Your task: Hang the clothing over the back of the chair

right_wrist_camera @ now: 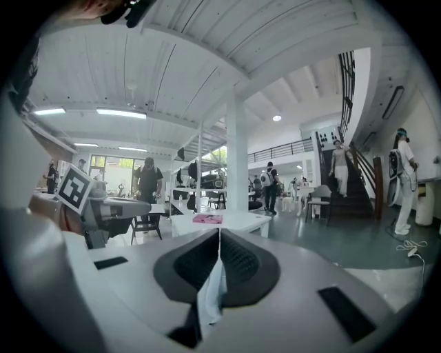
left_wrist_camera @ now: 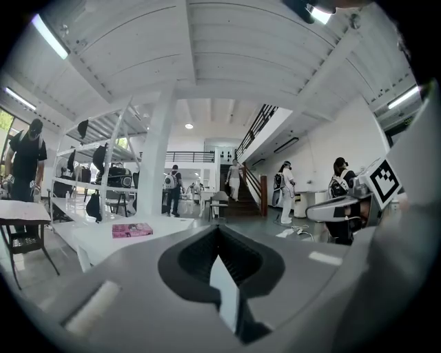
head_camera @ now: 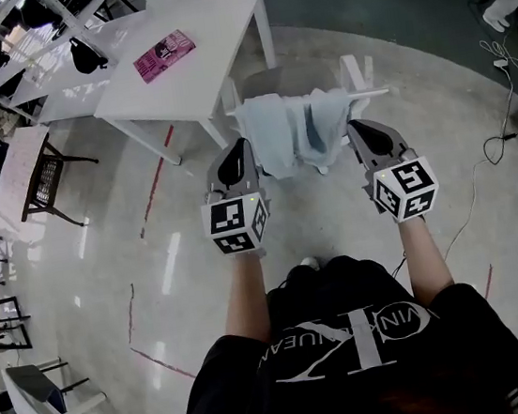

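We see pale clothing [head_camera: 292, 135] draped over the chair [head_camera: 276, 81] back, our left gripper [head_camera: 240, 152] clamped on its edge at the chair's left, our right gripper [head_camera: 360, 136] likewise at the chair's right.

Head view: high, steeply downward onto chair [head_camera: 285, 79]. Left, right gripper views: low, level, close behind own jaws. Shared: white table [head_camera: 208, 37], pink book [head_camera: 164, 55], seemingly the same one.
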### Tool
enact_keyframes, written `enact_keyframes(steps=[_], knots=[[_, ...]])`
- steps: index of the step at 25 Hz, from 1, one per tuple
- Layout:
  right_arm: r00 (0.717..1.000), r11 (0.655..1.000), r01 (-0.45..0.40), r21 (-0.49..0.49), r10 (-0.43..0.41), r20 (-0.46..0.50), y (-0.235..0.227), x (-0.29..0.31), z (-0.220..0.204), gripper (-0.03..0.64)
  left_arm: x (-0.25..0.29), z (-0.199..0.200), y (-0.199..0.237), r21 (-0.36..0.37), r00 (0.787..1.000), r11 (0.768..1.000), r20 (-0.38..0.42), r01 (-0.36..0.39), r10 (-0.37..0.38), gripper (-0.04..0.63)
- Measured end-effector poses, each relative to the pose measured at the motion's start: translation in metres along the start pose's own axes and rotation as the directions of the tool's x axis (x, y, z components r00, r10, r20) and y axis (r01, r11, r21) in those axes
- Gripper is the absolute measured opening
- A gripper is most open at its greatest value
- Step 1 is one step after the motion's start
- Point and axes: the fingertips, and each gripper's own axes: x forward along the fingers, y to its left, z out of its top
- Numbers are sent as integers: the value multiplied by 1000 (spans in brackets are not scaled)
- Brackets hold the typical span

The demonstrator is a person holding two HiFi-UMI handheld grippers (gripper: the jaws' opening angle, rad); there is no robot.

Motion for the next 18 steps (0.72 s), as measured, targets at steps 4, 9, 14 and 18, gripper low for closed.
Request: enact_keyframes(steps=[4, 9, 14, 18], knots=[[1000, 1000, 2, 3, -2, 13, -5, -6, 1, 17, -2, -1, -3, -7, 1000, 1000, 2, -14, 14, 11], [1000, 1000, -7, 8, 7, 14, -9, -16, -1, 17, -7, -1, -10, -11, 999, 999, 2, -36, 36, 11], [1000, 999, -10, -34, 10, 14, -12, -29, 0, 17, -14, 1, -25, 9, 999, 999, -11, -36, 36, 11], [999, 999, -36, -38, 37, 20, -9, -37, 1, 17, -24, 0, -29, -8, 998, 998, -12, -60, 60, 11]])
